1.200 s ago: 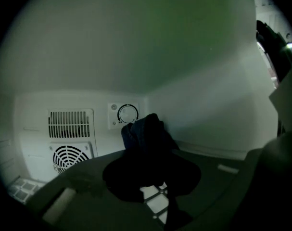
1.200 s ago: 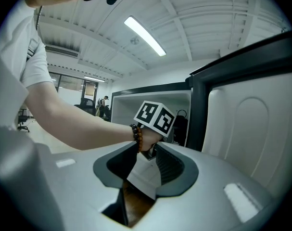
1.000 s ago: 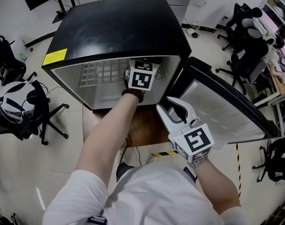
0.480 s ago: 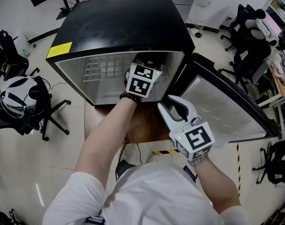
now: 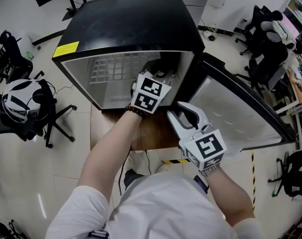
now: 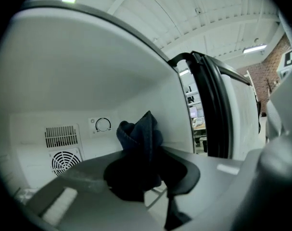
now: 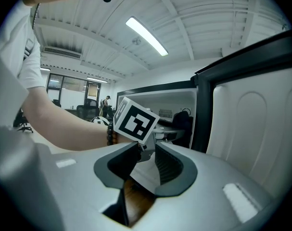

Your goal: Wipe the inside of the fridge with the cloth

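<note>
Left gripper view — dark blue cloth [image 6: 138, 138], bunched, peaked folds

Fridge [image 5: 126, 24] exterior black, with a yellow label [image 5: 66, 49]; interior walls white. Cloth [image 6: 138, 138] dark blue. Right gripper [image 7: 146, 148] pale grey — its marker cube [image 5: 206, 148] bears black-and-white squares. Table [image 5: 151, 133] brown, wood-grained. Floor tape [image 5: 173, 162] striped yellow and black. Shirt [image 5: 160, 208] white.
</note>
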Tool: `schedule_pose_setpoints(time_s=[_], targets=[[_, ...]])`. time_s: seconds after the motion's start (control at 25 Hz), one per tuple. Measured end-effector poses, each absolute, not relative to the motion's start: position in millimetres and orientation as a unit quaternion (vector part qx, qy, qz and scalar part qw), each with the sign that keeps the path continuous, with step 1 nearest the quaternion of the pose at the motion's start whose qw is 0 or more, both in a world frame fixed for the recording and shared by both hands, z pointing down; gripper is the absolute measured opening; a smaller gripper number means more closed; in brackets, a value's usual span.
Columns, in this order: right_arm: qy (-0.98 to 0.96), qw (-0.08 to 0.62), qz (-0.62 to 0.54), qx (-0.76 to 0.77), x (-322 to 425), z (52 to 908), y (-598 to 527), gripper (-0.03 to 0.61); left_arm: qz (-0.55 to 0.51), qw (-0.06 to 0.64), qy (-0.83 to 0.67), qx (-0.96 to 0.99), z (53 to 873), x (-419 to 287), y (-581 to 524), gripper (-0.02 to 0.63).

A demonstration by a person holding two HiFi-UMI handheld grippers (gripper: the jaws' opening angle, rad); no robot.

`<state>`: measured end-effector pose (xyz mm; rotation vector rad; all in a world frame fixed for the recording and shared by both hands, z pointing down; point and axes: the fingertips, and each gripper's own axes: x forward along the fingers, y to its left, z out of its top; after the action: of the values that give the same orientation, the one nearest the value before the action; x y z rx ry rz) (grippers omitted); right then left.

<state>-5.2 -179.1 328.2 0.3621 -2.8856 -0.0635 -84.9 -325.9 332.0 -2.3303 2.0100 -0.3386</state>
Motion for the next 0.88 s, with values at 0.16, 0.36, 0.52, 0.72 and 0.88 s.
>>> schedule_pose_setpoints(time_s=[0.16,0.36,0.52,0.72,0.88], targets=[[-0.985,0.117,-0.021,0.122,-2,330,-177,0.115,-0.114,0.033,0.644,-0.756,332,-75,-314,0.063],[-0.986,0.118,-0.022,0.120,3,331,-174,0.115,-0.114,0.037,0.639,-0.760,332,-65,-302,0.063],[-0.986,0.119,-0.023,0.117,7,332,-171,0.115,-0.115,0.039,0.636,-0.762,332,-58,-294,0.063],[-0.986,0.116,-0.026,0.114,11,330,-168,0.115,-0.117,0.041,0.636,-0.762,333,-52,-285,0.063],[-0.987,0.114,-0.028,0.111,15,329,-166,0.115,-0.114,0.039,0.637,-0.761,333,-49,-278,0.063]])
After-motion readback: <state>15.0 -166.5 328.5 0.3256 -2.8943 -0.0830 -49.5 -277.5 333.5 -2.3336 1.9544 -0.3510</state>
